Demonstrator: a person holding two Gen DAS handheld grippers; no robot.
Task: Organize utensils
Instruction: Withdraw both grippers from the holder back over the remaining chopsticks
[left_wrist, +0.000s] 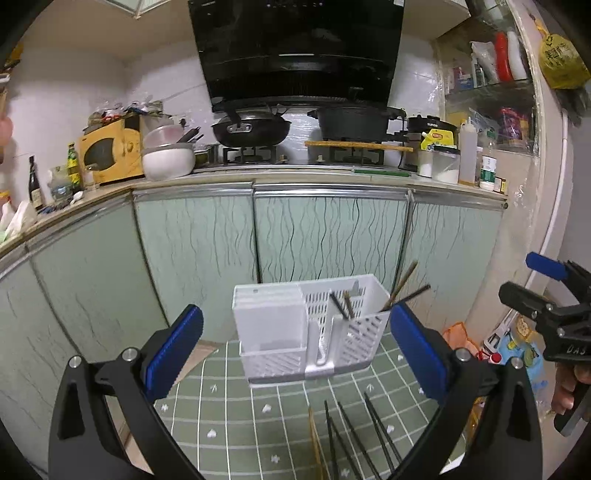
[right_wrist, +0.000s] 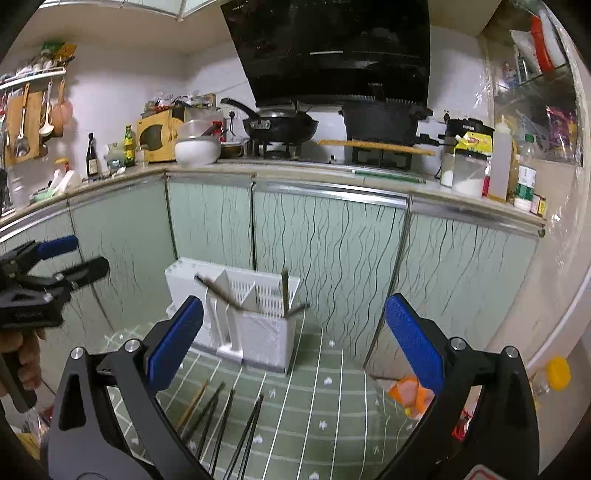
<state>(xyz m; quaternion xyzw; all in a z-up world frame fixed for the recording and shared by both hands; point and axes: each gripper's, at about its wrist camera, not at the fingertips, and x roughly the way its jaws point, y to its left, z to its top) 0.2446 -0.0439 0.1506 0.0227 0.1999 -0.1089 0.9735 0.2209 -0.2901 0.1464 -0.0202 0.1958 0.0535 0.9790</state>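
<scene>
We find the white utensil holder (left_wrist: 310, 328) on the green checked cloth (left_wrist: 236, 417), chopsticks (left_wrist: 404, 286) leaning inside, loose chopsticks (left_wrist: 354, 435) before it. Left gripper (left_wrist: 295, 347) and right gripper (right_wrist: 293, 343): jaws fully apart, empty. Only the right view shows hanging ladles (right_wrist: 22, 122).

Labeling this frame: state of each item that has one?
left hand-held gripper: open, empty
right hand-held gripper: open, empty
white utensil holder: upright on green mat, several chopsticks inside
loose chopsticks: flat on mat, not yet sorted
</scene>
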